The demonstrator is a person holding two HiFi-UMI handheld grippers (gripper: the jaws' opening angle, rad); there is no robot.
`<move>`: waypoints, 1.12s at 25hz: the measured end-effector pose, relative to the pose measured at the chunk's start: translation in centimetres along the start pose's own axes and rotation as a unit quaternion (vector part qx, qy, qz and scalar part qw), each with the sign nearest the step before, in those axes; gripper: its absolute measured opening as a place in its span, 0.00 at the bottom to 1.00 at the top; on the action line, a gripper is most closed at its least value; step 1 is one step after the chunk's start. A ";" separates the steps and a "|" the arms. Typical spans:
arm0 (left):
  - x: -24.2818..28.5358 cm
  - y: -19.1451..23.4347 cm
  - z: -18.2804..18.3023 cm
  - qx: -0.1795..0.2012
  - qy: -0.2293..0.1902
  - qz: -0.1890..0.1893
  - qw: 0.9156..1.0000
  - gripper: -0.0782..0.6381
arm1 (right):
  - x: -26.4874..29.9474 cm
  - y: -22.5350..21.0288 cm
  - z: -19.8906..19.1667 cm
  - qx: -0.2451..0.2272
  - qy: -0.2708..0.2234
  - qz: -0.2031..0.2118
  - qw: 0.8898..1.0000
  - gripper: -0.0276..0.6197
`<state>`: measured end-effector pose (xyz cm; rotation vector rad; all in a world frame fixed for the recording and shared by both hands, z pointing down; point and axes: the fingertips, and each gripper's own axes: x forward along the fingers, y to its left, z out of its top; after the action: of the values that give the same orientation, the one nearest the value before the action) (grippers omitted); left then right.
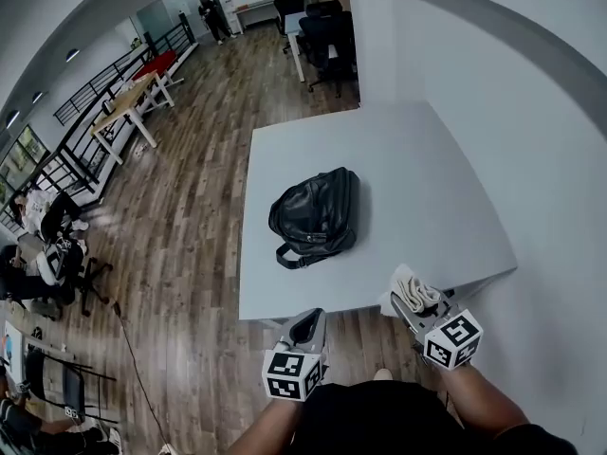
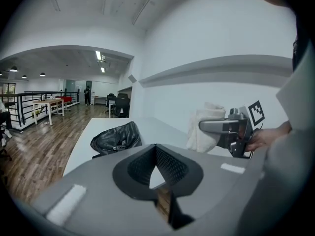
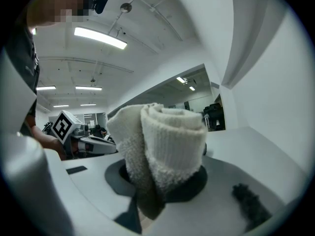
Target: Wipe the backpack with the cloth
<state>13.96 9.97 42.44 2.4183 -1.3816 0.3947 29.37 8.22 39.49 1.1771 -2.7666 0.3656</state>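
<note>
A black leather backpack [image 1: 316, 216] lies on its side on the white table [image 1: 417, 169], with its strap towards the near edge. In the left gripper view the backpack [image 2: 116, 137] shows ahead and to the left. My right gripper [image 1: 414, 297] hovers over the table's near right corner, shut on a rolled cream cloth [image 1: 413, 288]. The cloth [image 3: 162, 141] fills the middle of the right gripper view. My left gripper [image 1: 305, 328] hangs just off the near edge, in front of the backpack. Its jaws are shut with nothing between them [image 2: 156, 154].
A white wall [image 1: 531, 112] runs along the table's right side. Wood floor [image 1: 190, 207] lies to the left. Desks [image 1: 128, 102], a railing and seated people [image 1: 43, 226] are at the far left. Office chairs [image 1: 322, 27] stand at the back.
</note>
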 end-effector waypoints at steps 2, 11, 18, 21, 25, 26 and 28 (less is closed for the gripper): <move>-0.9 0.8 -0.3 0.002 0.006 -0.009 1.000 0.12 | 0.2 1.2 -0.7 0.007 0.010 -0.005 1.000 0.18; -3.6 5.1 -1.1 -0.006 0.015 -0.045 0.999 0.12 | 3.5 5.2 -1.0 0.015 0.020 -0.035 0.999 0.18; -4.2 7.6 -2.2 -0.007 0.023 -0.059 0.998 0.12 | 5.4 6.6 -1.6 0.021 0.028 -0.055 0.998 0.18; -4.1 8.3 -2.3 -0.012 0.020 -0.062 0.998 0.12 | 5.7 7.0 -1.9 0.021 0.034 -0.060 0.997 0.18; -4.1 8.2 -2.1 -0.012 0.017 -0.073 0.997 0.12 | 5.6 7.1 -1.9 0.021 0.035 -0.069 0.997 0.18; -4.0 8.1 -2.0 -0.012 0.017 -0.076 0.997 0.12 | 5.6 7.0 -2.0 0.023 0.035 -0.070 0.997 0.18; -4.0 8.2 -2.1 -0.012 0.017 -0.077 0.997 0.12 | 5.7 7.0 -2.3 0.026 0.039 -0.072 0.996 0.18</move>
<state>4.76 10.06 43.94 2.4660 -1.1689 0.3766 20.38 9.59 41.54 1.3336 -2.6027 0.4593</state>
